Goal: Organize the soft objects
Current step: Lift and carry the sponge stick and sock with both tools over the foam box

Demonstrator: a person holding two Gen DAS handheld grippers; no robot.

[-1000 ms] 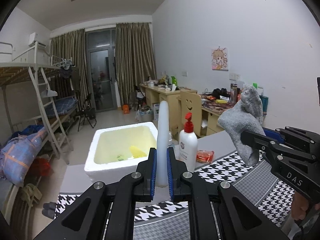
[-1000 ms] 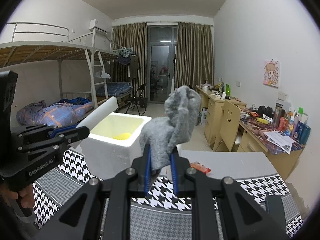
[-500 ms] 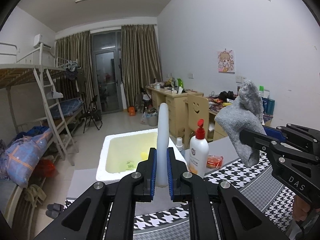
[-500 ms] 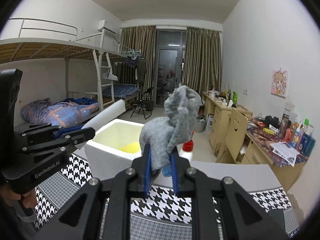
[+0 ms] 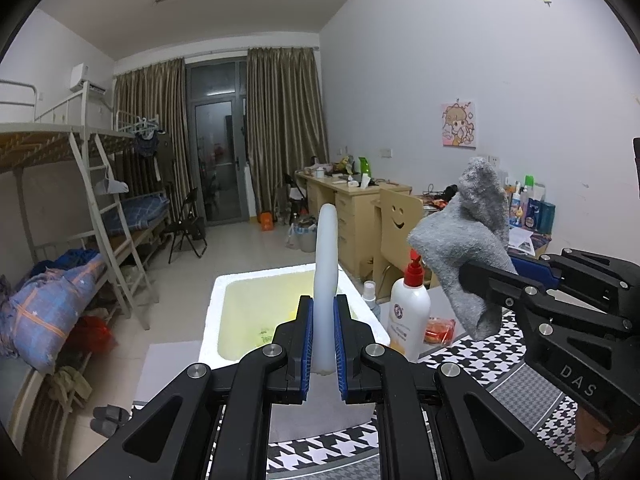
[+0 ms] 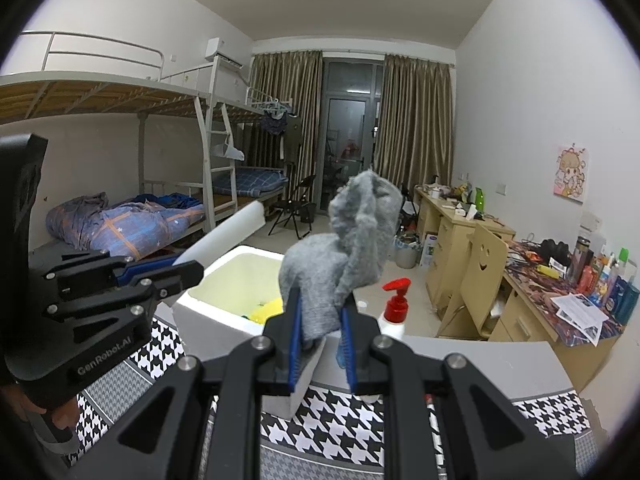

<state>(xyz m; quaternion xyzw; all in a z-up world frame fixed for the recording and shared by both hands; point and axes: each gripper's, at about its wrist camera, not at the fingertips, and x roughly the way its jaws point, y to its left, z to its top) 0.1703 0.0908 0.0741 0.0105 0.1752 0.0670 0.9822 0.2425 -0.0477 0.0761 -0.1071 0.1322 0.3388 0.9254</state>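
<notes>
We grip a white foam sheet (image 5: 326, 280) in our left gripper (image 5: 323, 344); the blue pads are clamped tight on its lower end, and the sheet stands up and curves slightly above them. In the right wrist view the same sheet (image 6: 228, 236) sticks out of the left gripper (image 6: 188, 270) as a slanted white tube over the near left corner of the box.

Our right gripper (image 6: 320, 340) has its jaws closed on a grey sock (image 6: 344, 248), which bunches up above the pads and flops forward. From the left wrist view the sock (image 5: 468, 248) hangs pinched in the right gripper (image 5: 492, 280), held up in the air to the right of the foam sheet.

A white foam box (image 5: 248, 280) sits open ahead of both grippers, on the far edge of the houndstooth cloth (image 6: 344, 420). Something yellow (image 6: 266, 310) lies inside the box. A pump bottle (image 5: 410, 316) with a red top stands just to the right of the box, and an orange packet (image 5: 440, 328) lies beside the bottle.

Both held things are above the table, short of the box opening.
</notes>
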